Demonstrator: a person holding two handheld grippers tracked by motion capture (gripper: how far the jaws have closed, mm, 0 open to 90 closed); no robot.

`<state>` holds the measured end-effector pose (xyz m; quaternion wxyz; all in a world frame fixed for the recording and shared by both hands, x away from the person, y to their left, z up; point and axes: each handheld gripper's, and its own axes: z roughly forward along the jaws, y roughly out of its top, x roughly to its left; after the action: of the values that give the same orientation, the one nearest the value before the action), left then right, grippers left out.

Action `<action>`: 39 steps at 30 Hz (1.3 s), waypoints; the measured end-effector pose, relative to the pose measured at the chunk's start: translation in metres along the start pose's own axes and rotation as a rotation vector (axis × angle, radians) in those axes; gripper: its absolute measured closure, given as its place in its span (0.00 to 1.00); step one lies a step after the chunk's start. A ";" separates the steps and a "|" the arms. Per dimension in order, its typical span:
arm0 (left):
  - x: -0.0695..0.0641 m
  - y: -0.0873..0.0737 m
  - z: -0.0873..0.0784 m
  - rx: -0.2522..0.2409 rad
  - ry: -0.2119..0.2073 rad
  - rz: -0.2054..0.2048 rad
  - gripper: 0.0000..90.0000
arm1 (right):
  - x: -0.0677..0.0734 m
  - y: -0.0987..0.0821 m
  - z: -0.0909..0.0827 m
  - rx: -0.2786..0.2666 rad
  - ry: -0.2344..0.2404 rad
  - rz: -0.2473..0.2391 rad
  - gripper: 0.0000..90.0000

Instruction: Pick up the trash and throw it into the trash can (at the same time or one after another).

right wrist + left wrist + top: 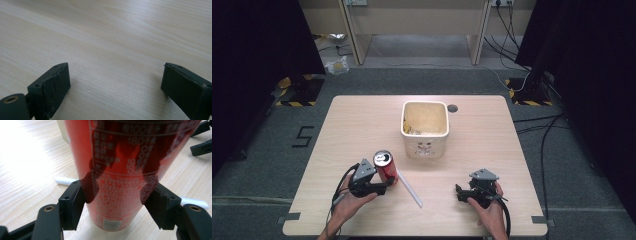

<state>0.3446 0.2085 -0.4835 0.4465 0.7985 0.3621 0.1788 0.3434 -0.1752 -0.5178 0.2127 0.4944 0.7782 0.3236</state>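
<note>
The left gripper (384, 184) stands near the front edge of the desk (362, 120), left of centre, held in one hand (348, 202). Its jaws are pinching the red can (385, 166), which stands upright between them; in the left gripper view both pads press against the lower wall of the can (117, 170), one on each side, with the base resting on the wood.

The right gripper (460, 192) sits near the front edge, right of centre, well apart from the can. Its jaws are spread wide with bare wood between them, as the right gripper view shows (115, 82).

Count: one can, one white straw (410, 188), one cream tub (424, 129), two grippers.

The straw lies flat on the desk just beside the can, running from its base toward the front edge. Behind it, toward the middle of the desk and nearer the far edge, stands the tub, open at the top, with pale material inside that cannot be identified.

The high view gives the can's open silver top, the tub's interior and the spacing of all items. The left gripper view gives the printed white text on the can, the pad contact, the straw (66, 180) passing behind the can, and the other gripper's jaws at the upper right edge.
</note>
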 end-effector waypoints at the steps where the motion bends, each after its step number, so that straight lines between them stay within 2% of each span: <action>1: 0.000 0.001 0.000 0.000 0.001 0.001 0.38 | 0.000 0.000 0.000 0.000 0.000 0.000 0.10; 15: 0.005 0.006 -0.005 -0.006 -0.007 -0.007 0.38 | 0.000 0.000 0.000 0.000 -0.001 0.000 0.10; 26: 0.011 0.020 -0.012 -0.020 -0.022 -0.022 0.38 | 0.000 0.000 0.000 0.000 0.000 0.000 0.10; 39: 0.016 0.037 -0.021 -0.028 -0.016 -0.012 0.38 | 0.000 0.000 0.000 0.000 -0.001 0.000 0.10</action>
<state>0.3581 0.2197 -0.4413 0.4614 0.7915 0.3606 0.1749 0.3433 -0.1751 -0.5178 0.2130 0.4946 0.7781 0.3235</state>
